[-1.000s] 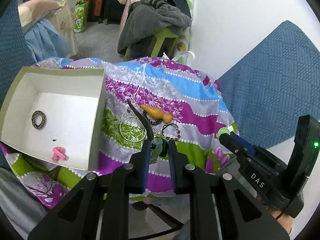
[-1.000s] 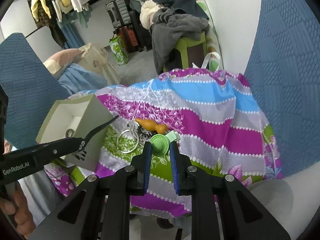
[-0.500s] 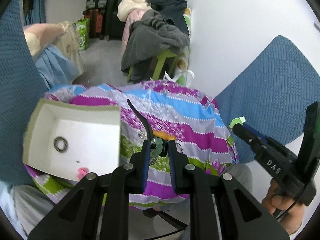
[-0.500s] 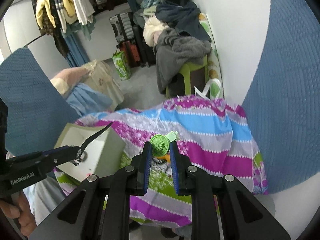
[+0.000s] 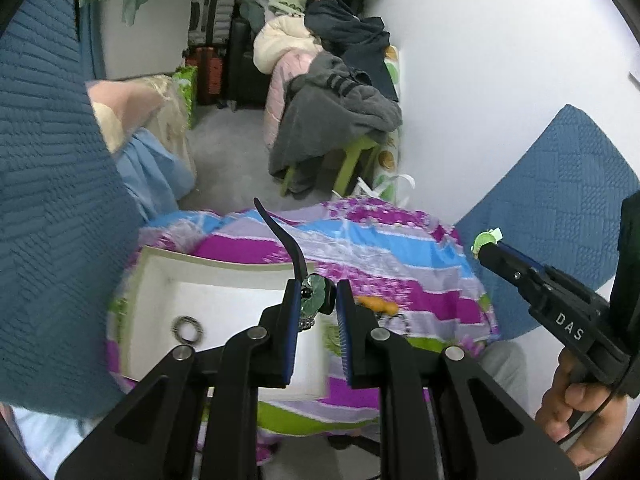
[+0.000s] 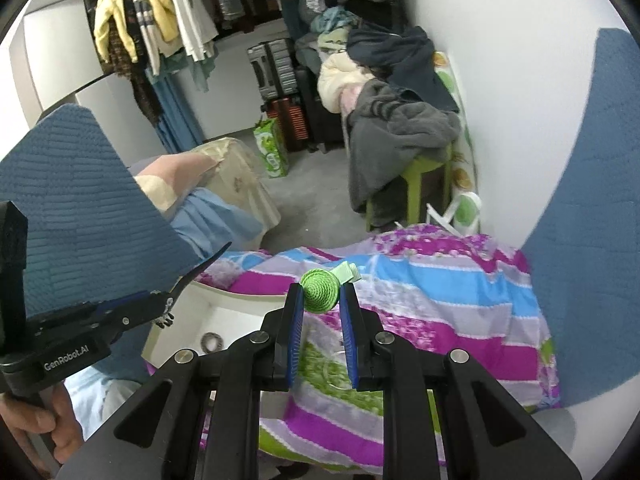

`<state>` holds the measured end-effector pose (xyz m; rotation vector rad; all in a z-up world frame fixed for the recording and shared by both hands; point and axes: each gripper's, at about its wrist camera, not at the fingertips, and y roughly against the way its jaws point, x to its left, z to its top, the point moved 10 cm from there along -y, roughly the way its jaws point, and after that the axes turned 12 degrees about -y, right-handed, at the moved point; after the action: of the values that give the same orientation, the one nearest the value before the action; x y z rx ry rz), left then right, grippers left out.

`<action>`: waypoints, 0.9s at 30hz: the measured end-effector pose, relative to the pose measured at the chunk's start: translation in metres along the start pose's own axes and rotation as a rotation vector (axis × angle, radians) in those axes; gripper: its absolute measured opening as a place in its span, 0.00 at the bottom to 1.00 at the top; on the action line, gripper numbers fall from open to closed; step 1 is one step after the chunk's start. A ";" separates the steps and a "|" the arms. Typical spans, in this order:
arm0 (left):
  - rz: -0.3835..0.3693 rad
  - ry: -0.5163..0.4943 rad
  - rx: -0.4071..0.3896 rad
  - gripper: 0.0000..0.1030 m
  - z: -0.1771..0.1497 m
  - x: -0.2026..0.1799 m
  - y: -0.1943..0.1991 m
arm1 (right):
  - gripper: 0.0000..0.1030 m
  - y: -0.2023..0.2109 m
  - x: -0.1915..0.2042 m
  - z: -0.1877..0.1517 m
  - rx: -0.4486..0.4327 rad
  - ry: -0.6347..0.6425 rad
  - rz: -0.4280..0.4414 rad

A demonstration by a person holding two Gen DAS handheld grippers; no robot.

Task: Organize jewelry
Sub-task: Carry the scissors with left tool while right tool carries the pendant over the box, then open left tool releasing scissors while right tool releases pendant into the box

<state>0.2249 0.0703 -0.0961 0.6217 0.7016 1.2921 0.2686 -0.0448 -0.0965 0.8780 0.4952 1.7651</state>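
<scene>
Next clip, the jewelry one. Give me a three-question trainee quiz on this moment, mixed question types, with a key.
1. True or false: the right tool grips a green woven disc.
2. Which item lies inside the white box? A) a dark ring B) an orange piece C) a green disc
3. Fill in: the left tool holds a black hair clip with a dark green ornament, raised above the ____.

Key: 1 true. 2 A, the ring lies on the box floor; the orange piece lies on the striped floral cloth. 3 box.
</scene>
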 end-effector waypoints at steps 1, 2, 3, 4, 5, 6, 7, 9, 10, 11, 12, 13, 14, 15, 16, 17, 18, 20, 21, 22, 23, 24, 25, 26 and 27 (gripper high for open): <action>0.005 0.000 0.002 0.18 -0.003 0.006 0.001 | 0.16 -0.005 0.005 -0.003 0.004 -0.006 0.006; 0.004 0.004 0.006 0.18 -0.005 0.012 0.000 | 0.16 -0.009 0.011 -0.006 0.007 -0.014 0.015; 0.003 0.007 0.014 0.18 -0.010 0.019 -0.001 | 0.16 -0.014 0.016 -0.009 0.010 -0.020 0.022; 0.006 0.008 0.019 0.18 -0.014 0.024 -0.002 | 0.16 -0.018 0.020 -0.013 0.014 -0.021 0.026; 0.009 0.009 0.025 0.18 -0.017 0.029 -0.003 | 0.16 -0.023 0.026 -0.018 0.019 -0.022 0.030; 0.008 0.009 0.031 0.18 -0.021 0.033 -0.006 | 0.16 -0.027 0.030 -0.021 0.024 -0.022 0.032; 0.008 0.011 0.035 0.18 -0.025 0.039 -0.008 | 0.16 -0.033 0.034 -0.026 0.032 -0.020 0.032; 0.001 0.017 0.045 0.18 -0.033 0.049 -0.013 | 0.16 -0.040 0.039 -0.036 0.049 -0.014 0.029; -0.002 0.020 0.048 0.18 -0.036 0.052 -0.015 | 0.16 -0.046 0.041 -0.042 0.059 -0.010 0.024; -0.004 0.023 0.052 0.18 -0.039 0.057 -0.017 | 0.16 -0.050 0.043 -0.047 0.068 -0.007 0.021; -0.007 0.025 0.059 0.18 -0.043 0.060 -0.021 | 0.16 -0.056 0.044 -0.053 0.082 -0.005 0.018; -0.009 0.027 0.066 0.18 -0.047 0.064 -0.025 | 0.16 -0.061 0.046 -0.058 0.093 -0.004 0.017; -0.013 0.033 0.076 0.18 -0.052 0.068 -0.030 | 0.16 -0.068 0.047 -0.066 0.109 -0.003 0.017; -0.021 0.036 0.083 0.18 -0.056 0.070 -0.035 | 0.16 -0.072 0.048 -0.071 0.121 -0.005 0.019; -0.025 0.035 0.086 0.18 -0.059 0.072 -0.038 | 0.16 -0.078 0.049 -0.077 0.135 -0.005 0.022; -0.028 0.033 0.088 0.18 -0.063 0.073 -0.041 | 0.16 -0.082 0.050 -0.081 0.144 -0.003 0.021; -0.027 0.032 0.095 0.18 -0.067 0.075 -0.045 | 0.16 -0.088 0.052 -0.088 0.157 0.004 0.017; -0.034 0.035 0.108 0.18 -0.077 0.079 -0.054 | 0.16 -0.096 0.055 -0.100 0.177 0.016 0.014; -0.038 0.035 0.114 0.18 -0.080 0.080 -0.057 | 0.16 -0.099 0.055 -0.104 0.186 0.020 0.012; -0.041 0.036 0.122 0.18 -0.085 0.081 -0.061 | 0.16 -0.103 0.056 -0.110 0.196 0.024 0.009; -0.043 0.038 0.130 0.18 -0.089 0.082 -0.065 | 0.16 -0.105 0.056 -0.114 0.203 0.026 0.007; -0.046 0.042 0.141 0.18 -0.094 0.084 -0.070 | 0.16 -0.109 0.057 -0.119 0.216 0.032 0.004; -0.048 0.046 0.148 0.18 -0.097 0.085 -0.074 | 0.16 -0.113 0.057 -0.123 0.227 0.035 0.002; -0.051 0.051 0.155 0.18 -0.100 0.085 -0.077 | 0.16 -0.116 0.056 -0.126 0.236 0.036 0.000; -0.054 0.054 0.161 0.18 -0.102 0.086 -0.080 | 0.16 -0.119 0.056 -0.130 0.247 0.039 -0.001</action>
<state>0.2090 0.1437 -0.2323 0.6955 0.8675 1.2141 0.2343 0.0604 -0.2450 1.0153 0.7509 1.7462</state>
